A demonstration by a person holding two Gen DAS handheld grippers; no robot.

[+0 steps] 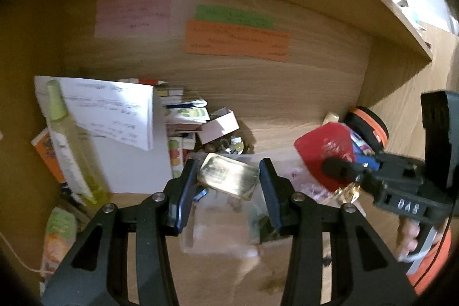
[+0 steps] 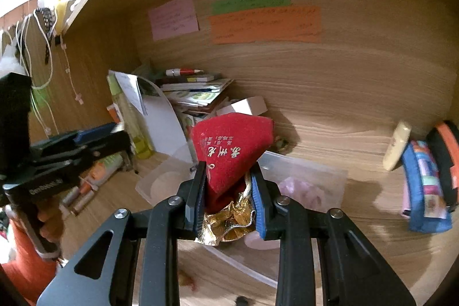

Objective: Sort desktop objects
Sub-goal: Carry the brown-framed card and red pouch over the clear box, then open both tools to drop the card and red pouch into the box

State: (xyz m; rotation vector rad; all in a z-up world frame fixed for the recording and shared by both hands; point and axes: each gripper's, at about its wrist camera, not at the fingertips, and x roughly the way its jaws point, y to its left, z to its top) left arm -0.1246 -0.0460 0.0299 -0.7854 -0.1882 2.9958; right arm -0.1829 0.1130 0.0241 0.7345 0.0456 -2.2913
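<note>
1. The right gripper (image 2: 228, 191) is clamped on a red fabric pouch (image 2: 232, 145) with gold lining, held above a clear plastic container (image 2: 309, 177) on the wooden desk (image 2: 330, 119); pale embroidered characters run across the pouch but cannot be read.
2. The left gripper (image 1: 226, 188) stands with its jaws apart around a small gold-coloured tin (image 1: 228, 177); its left finger seems to touch the tin, the right one stands clear. The tin's marking is too blurred to read.
3. From the left wrist view the right gripper's body shows white raised letters that look like "DAS".
4. On the back panel hang a pink note (image 2: 173, 17), a green note (image 2: 251, 2) and an orange note (image 2: 265, 25), all handwritten, none legible.
5. In the desk's left rear corner lean a tall yellow-green bottle (image 1: 68, 145), a written sheet (image 1: 114, 111) and a heap of booklets (image 2: 198, 93), with a small white box (image 1: 219, 126) beside them.
6. By the right rear edge lie a blue patterned pouch (image 2: 424, 185), a cream tube (image 2: 397, 145) and a black-and-orange object (image 2: 446, 151).
7. The clear container holds something pale pink (image 2: 298, 191), not identifiable.
</note>
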